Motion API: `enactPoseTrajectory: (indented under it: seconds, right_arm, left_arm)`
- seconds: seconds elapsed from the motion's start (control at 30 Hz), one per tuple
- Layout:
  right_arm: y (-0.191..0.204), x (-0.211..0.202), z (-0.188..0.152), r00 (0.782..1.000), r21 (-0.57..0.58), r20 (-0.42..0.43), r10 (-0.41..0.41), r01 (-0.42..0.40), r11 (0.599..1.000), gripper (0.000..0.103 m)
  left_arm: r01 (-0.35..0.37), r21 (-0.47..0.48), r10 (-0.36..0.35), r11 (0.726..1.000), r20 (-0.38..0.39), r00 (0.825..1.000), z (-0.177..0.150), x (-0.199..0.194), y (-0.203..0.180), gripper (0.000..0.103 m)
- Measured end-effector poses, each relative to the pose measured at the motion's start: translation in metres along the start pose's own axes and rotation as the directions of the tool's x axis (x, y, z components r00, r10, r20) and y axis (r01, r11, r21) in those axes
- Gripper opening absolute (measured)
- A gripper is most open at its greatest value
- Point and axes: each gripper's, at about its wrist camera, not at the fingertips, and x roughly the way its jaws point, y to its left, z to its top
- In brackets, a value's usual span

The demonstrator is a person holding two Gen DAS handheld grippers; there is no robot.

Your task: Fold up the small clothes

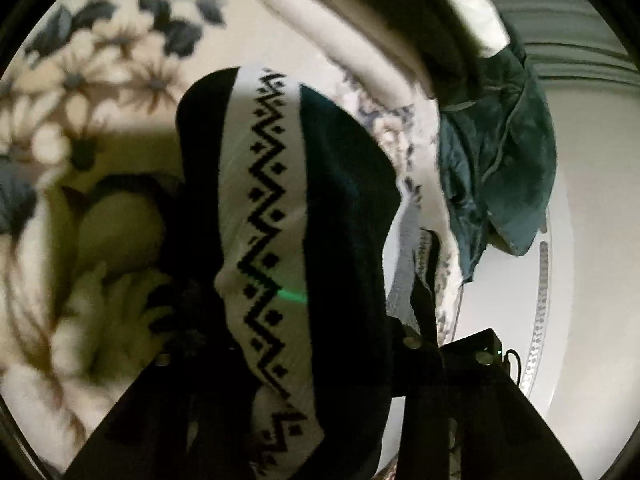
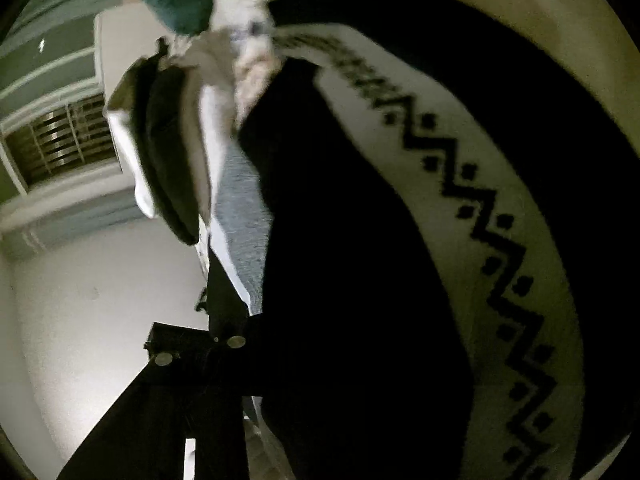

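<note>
Black garment with white zigzag band (image 1: 264,216) drapes over both tongs; grip state of either can't be told. Risk: slipping onto floral bedding (image 1: 100,64) at 10 o'clock.

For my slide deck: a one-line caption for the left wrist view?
Black garment with white zigzag band draped close before the camera, floral bedding behind, teal cloth at right.

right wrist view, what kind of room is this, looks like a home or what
Probably a bedroom at home. A floral bedspread lies under the black-and-white sock, loose clothes such as a teal garment are piled beside it, and a barred window sits in a plain white wall.
</note>
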Motion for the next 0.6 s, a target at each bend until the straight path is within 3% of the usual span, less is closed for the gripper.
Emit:
enactPoseTrajectory:
  seconds: [0.17, 0.33, 0.47, 0.6]
  right_arm:
    - [0.061, -0.019, -0.001, 1.000, -0.087, 0.026, -0.001, 0.003, 0.996, 0.032]
    - [0.145, -0.041, 0.008, 0.997, -0.177, 0.077, 0.020, -0.007, 0.984, 0.032]
    - [0.227, -0.050, 0.027, 0.988, -0.272, 0.148, 0.046, -0.004, 0.962, 0.032]
    - [0.302, -0.030, 0.064, 0.975, -0.341, 0.202, 0.089, -0.015, 0.940, 0.032]
  left_arm:
    - [0.029, 0.020, -0.030, 0.999, 0.041, 0.999, 0.010, -0.035, -0.035, 0.033]
    - [0.053, 0.073, -0.059, 0.996, 0.089, 0.994, 0.047, -0.073, -0.091, 0.033]
    - [0.068, 0.129, -0.085, 0.989, 0.129, 0.988, 0.109, -0.101, -0.140, 0.033]
    - [0.039, 0.200, -0.071, 0.979, 0.160, 0.984, 0.183, -0.119, -0.175, 0.033]
